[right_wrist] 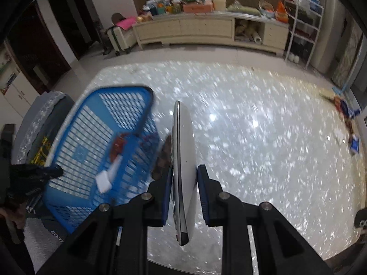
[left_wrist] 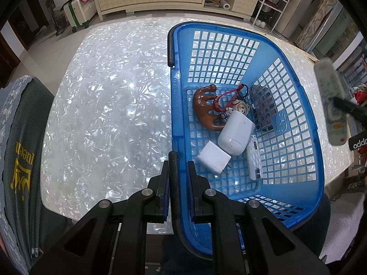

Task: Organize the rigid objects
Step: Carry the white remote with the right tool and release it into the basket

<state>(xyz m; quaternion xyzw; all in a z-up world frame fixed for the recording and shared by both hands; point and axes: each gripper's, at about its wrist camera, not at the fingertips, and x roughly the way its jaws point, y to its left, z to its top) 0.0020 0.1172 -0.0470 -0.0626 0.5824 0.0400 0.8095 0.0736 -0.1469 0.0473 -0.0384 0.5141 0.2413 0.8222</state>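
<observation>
Left gripper (left_wrist: 178,171) jaws pinching basket (left_wrist: 298,105) handle, right gripper (right_wrist: 184,181) pinching remote (right_wrist: 183,160).

blue basket (left_wrist: 296,105) sits on pearly table (left_wrist: 103,105).

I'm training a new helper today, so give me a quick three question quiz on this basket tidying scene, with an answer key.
1. True or false: the right gripper holds nothing.
2. What do the left gripper's jaws straddle?
A. white square charger
B. black handle at the blue plastic lattice basket's rim
C. brown glossy curved ornament
3. Which item sits outside the basket?

Key:
1. False; it clamps the slim white remote control.
2. B
3. The remote control.
</observation>
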